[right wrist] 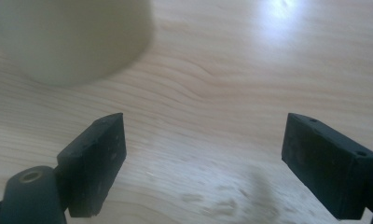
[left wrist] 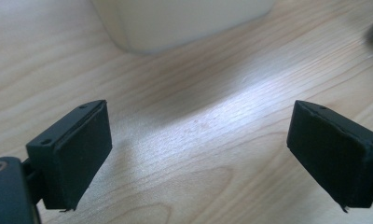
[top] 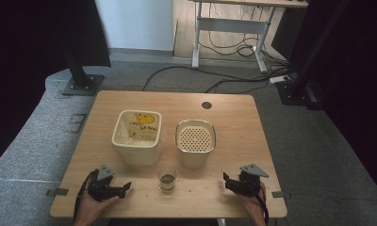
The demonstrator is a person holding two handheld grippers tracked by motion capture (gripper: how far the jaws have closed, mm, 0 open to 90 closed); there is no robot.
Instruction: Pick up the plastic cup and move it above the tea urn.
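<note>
Two grippers, both parked low at the near table edge: left gripper (top: 126, 187) and right gripper (top: 225, 180), jaws spread wide, nothing between them. Small clear glass with dark bits in it (top: 167, 179) standing midway between, just before cream square tub (top: 136, 136) and cream strainer-topped container (top: 195, 142). Judged a starting step, no grasp yet. Next: close in on glass, grip squarely, keep upright.
</note>
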